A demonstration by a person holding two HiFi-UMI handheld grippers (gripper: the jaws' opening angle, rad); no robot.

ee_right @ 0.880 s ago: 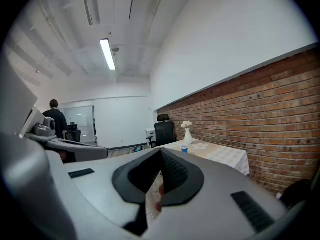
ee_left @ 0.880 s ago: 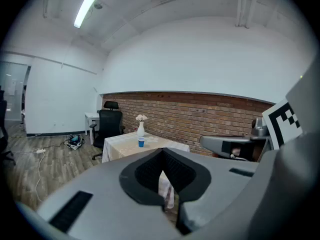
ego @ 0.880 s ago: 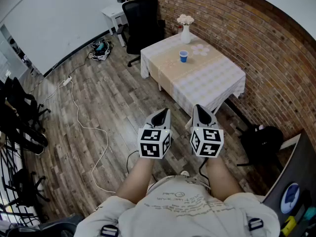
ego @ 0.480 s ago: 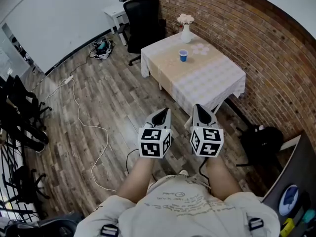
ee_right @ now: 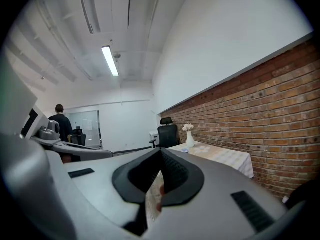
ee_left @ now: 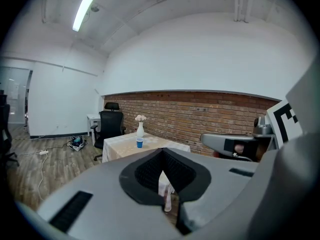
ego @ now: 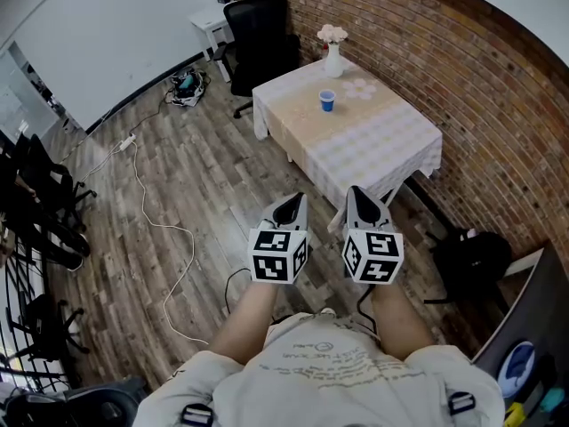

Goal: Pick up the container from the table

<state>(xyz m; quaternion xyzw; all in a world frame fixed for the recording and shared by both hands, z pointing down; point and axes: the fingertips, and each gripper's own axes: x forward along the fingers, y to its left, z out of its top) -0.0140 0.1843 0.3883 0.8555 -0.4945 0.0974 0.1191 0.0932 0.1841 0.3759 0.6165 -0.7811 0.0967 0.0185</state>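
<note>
Room: wood floor, white cable (ego: 151, 229) at 9 o'clock, black chair (ego: 258, 29) at 12, brick wall (ego: 480, 87) at 2.
Worktop (ego: 391, 140), pale cloth, at 1 o'clock against wall. Blue container (ego: 327, 100) upright on far half, vase (ego: 333, 60) just beyond.
Left tool (ego: 289, 205): jaws together, empty.
Right tool (ego: 363, 198): jaws together, empty.
Both side by side, well short of worktop.
Step, as judged: approach; grasp not begun.
Next move calls for: close on worktop, spread one tool's jaws, straddle container without tipping it.
</note>
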